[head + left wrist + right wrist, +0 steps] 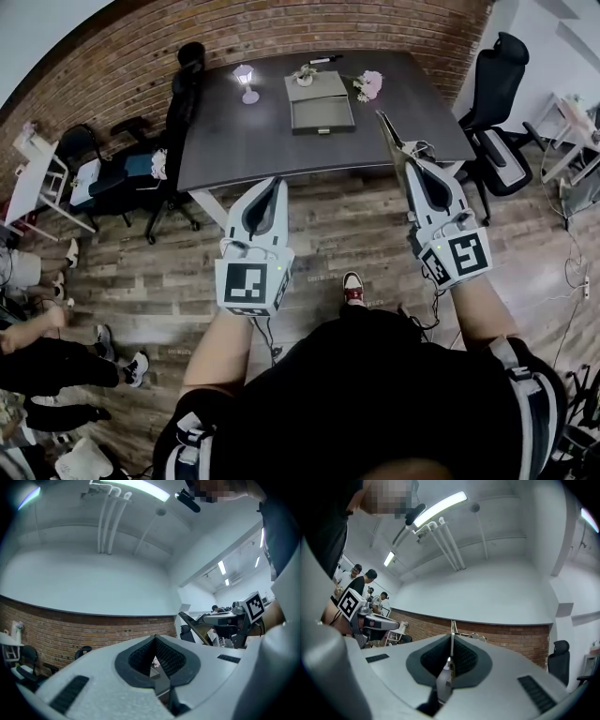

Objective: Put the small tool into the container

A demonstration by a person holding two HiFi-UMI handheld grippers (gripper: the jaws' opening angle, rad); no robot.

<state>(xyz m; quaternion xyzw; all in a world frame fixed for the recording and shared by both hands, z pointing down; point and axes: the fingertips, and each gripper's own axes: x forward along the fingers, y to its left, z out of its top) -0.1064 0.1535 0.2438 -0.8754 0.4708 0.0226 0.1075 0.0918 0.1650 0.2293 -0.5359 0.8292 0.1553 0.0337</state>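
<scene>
A grey open container (321, 105) with its lid raised stands at the far middle of the dark table (234, 141). Behind it, near the table's far edge, lies a small black pen-like tool (323, 60). Both grippers are held up over the wooden floor, short of the table and apart from these things. My left gripper (277, 184) points at the table's near edge with its jaws together and nothing between them. My right gripper (382, 117) reaches over the table's near right part, its jaws also together and empty. Each gripper view looks up at ceiling and brick wall.
A small lamp (247, 82) and flowers (367, 86) stand on the table beside the container. Black office chairs stand at the left (183, 89) and at the right (497, 89) of the table. People's legs (47, 352) show at the left. My own red shoe (352, 287) is on the floor.
</scene>
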